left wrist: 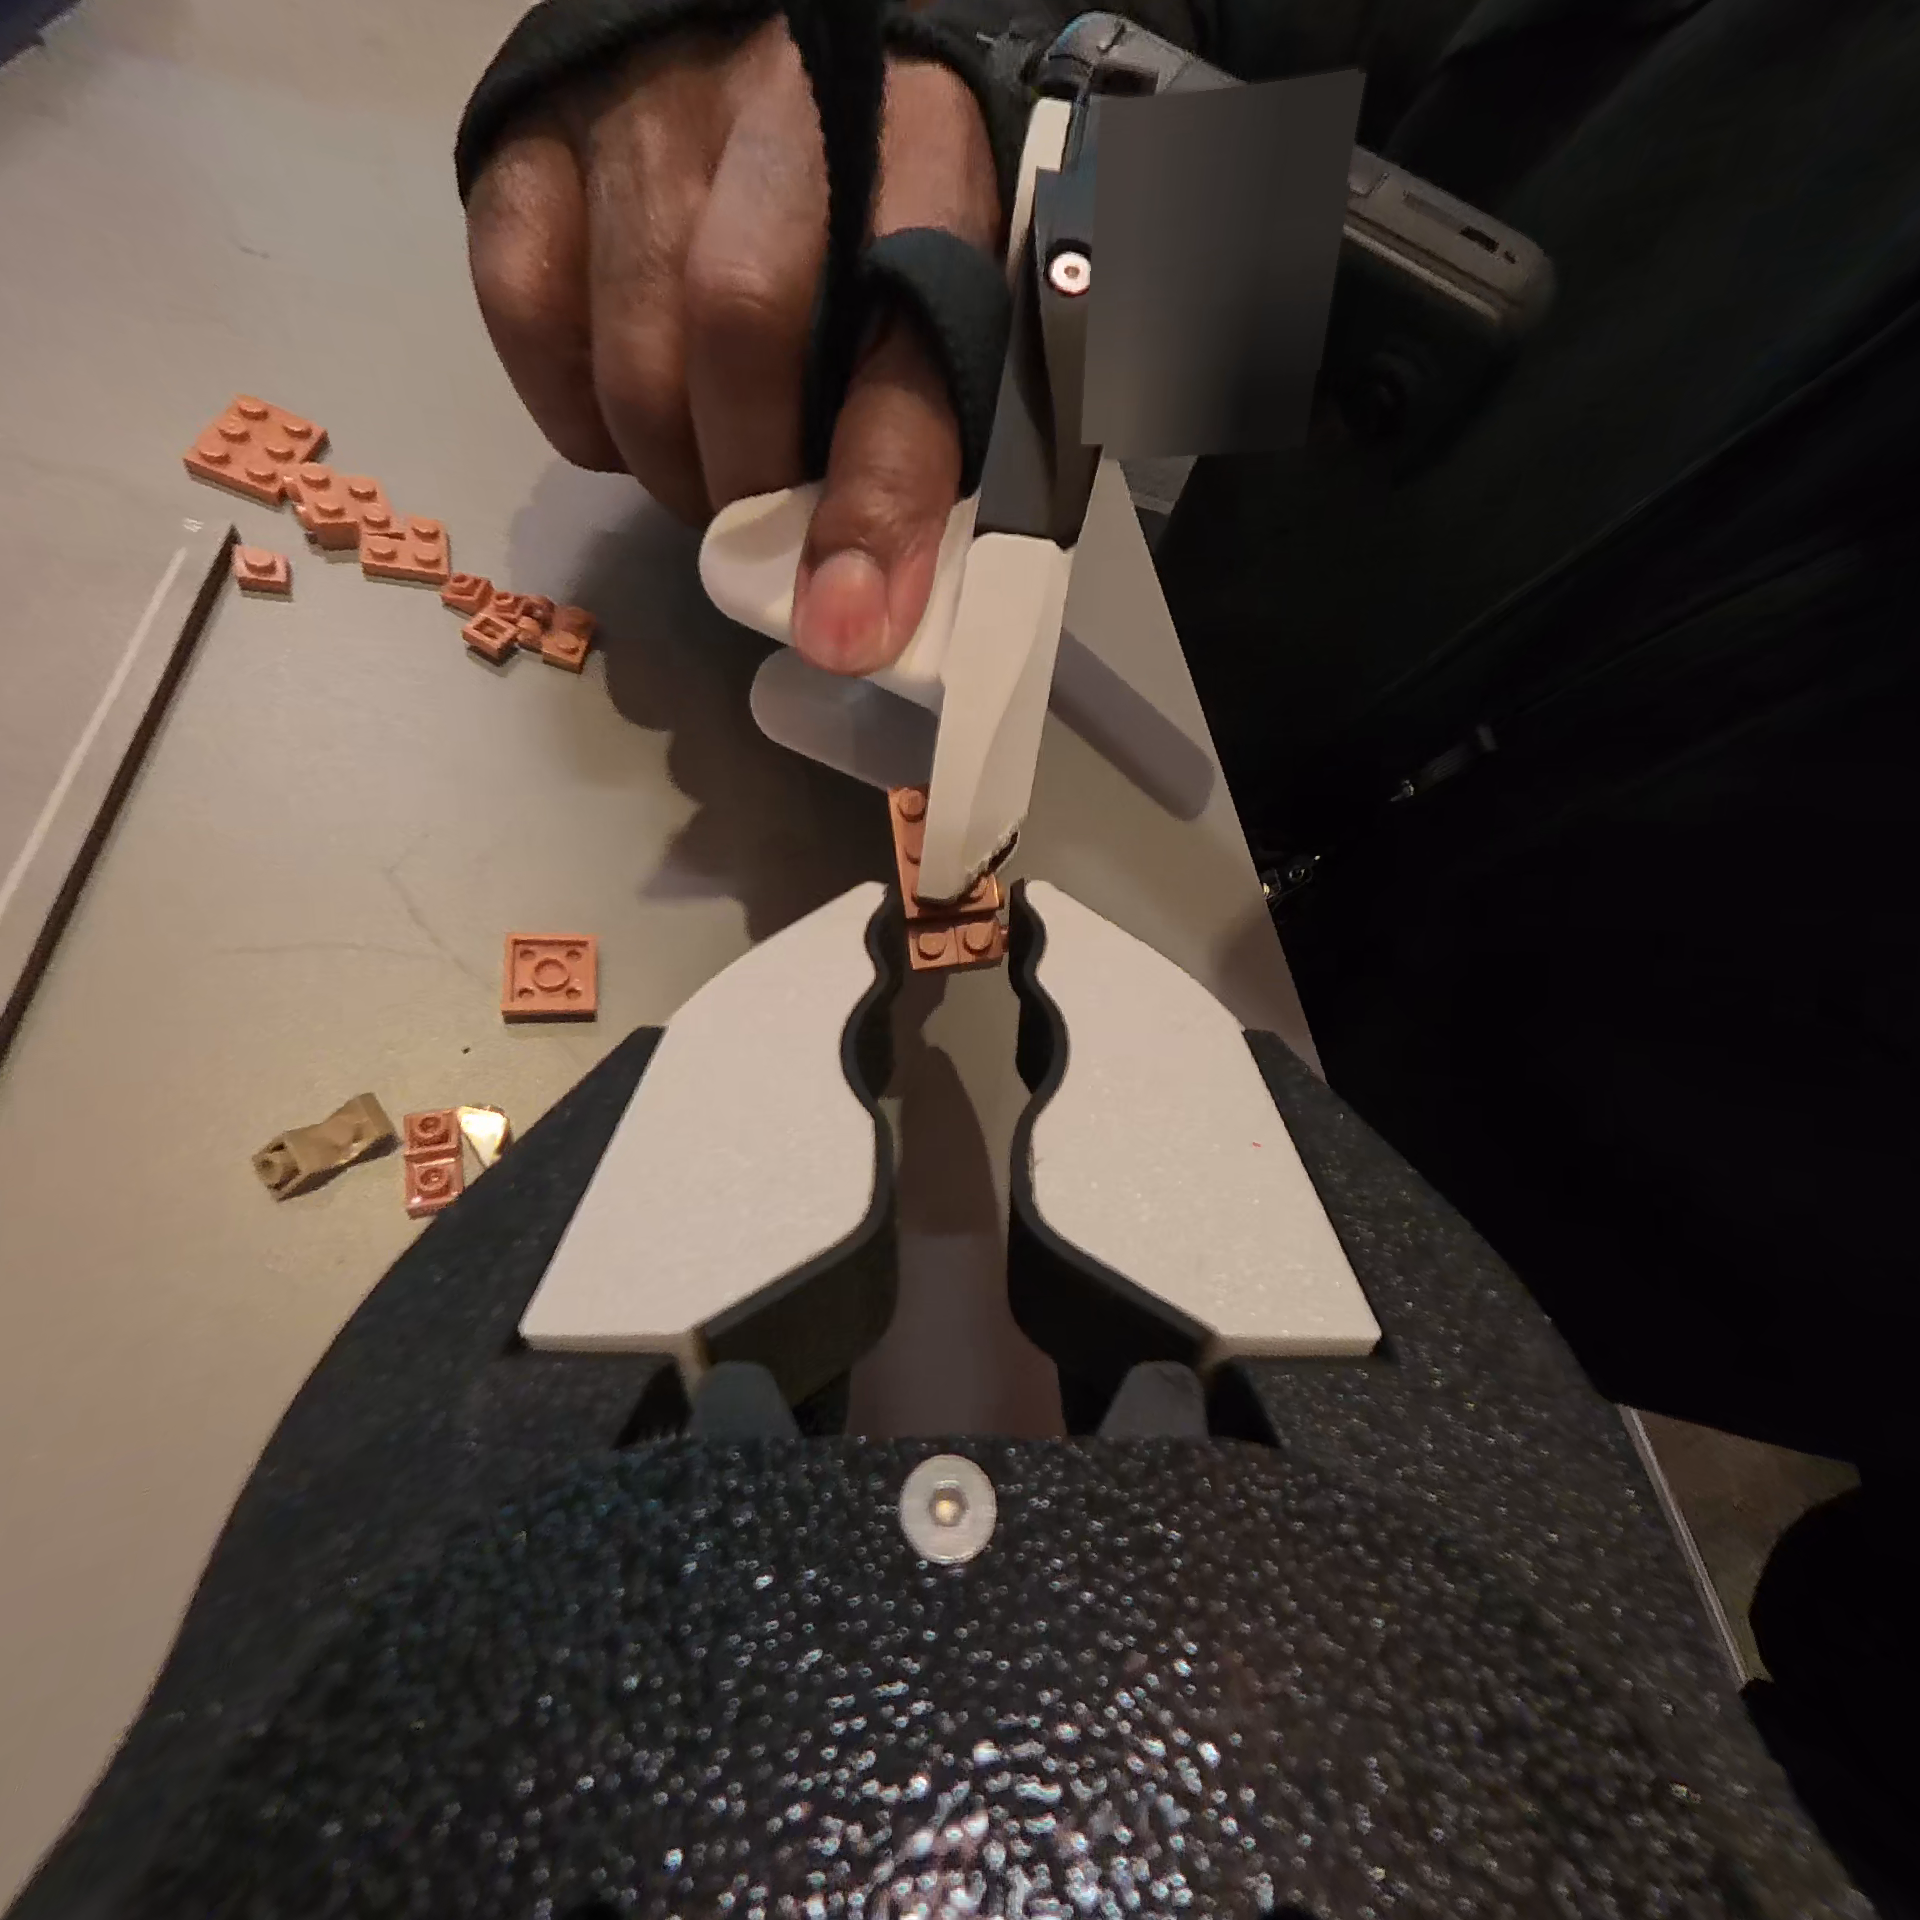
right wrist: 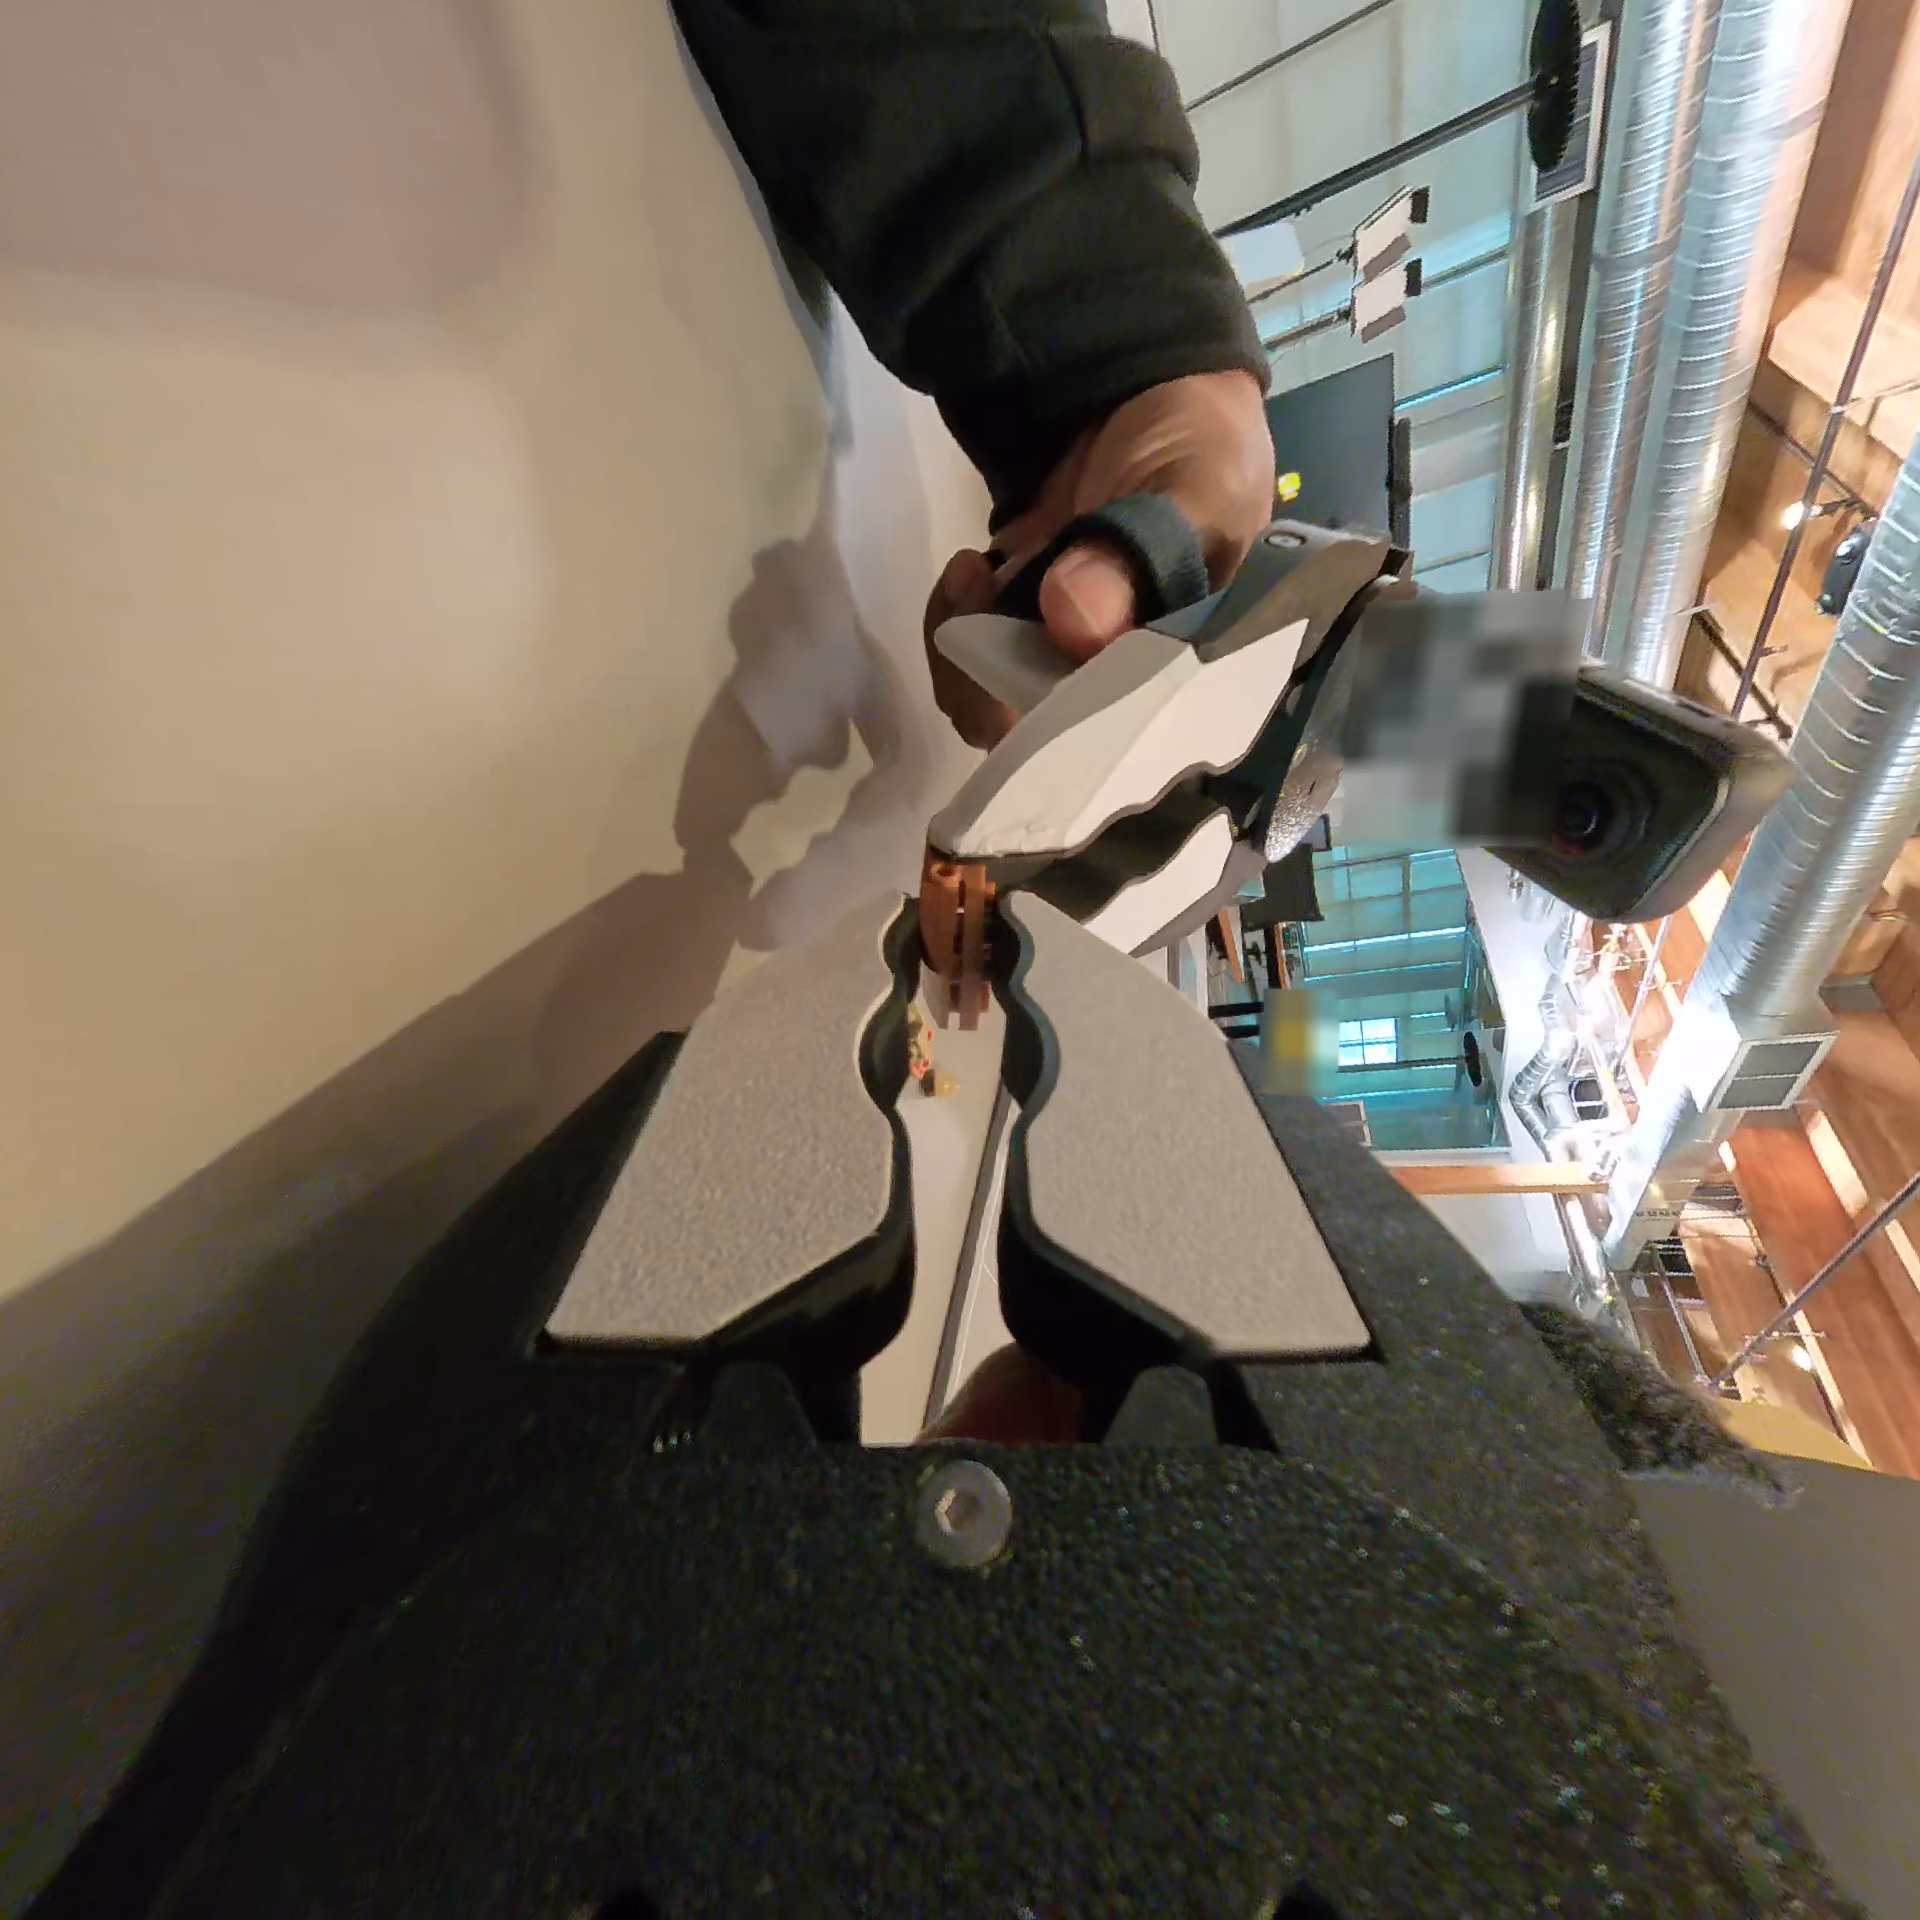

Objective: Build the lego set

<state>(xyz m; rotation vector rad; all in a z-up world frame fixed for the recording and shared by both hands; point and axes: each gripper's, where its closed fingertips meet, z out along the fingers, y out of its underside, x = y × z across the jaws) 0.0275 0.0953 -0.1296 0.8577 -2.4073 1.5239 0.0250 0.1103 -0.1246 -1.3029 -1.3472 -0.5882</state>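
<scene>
A small stack of brown toy brick plates (left wrist: 956, 943) is held above the grey table (left wrist: 312, 831), caught between both grippers. In the left wrist view my left gripper (left wrist: 954, 914) is shut on the stack's lower part, with its pads on either side. The right gripper's white fingers (left wrist: 971, 810) come down from above and clamp the upper plates. In the right wrist view my right gripper (right wrist: 956, 930) is shut on the same brown stack (right wrist: 948, 935), seen edge-on. The left gripper's fingers (right wrist: 1060, 769) reach in from the upper right and meet the stack's top.
Loose brown plates (left wrist: 384, 520) lie scattered at the far left of the table. A square brown plate (left wrist: 551, 977) lies underside up. A tan piece (left wrist: 322, 1143) and small brown plates (left wrist: 431, 1158) lie nearer. A dark seam (left wrist: 104, 810) runs at the left. The table edge (left wrist: 1226, 810) is at the right. The grippers are tip to tip, or close to it.
</scene>
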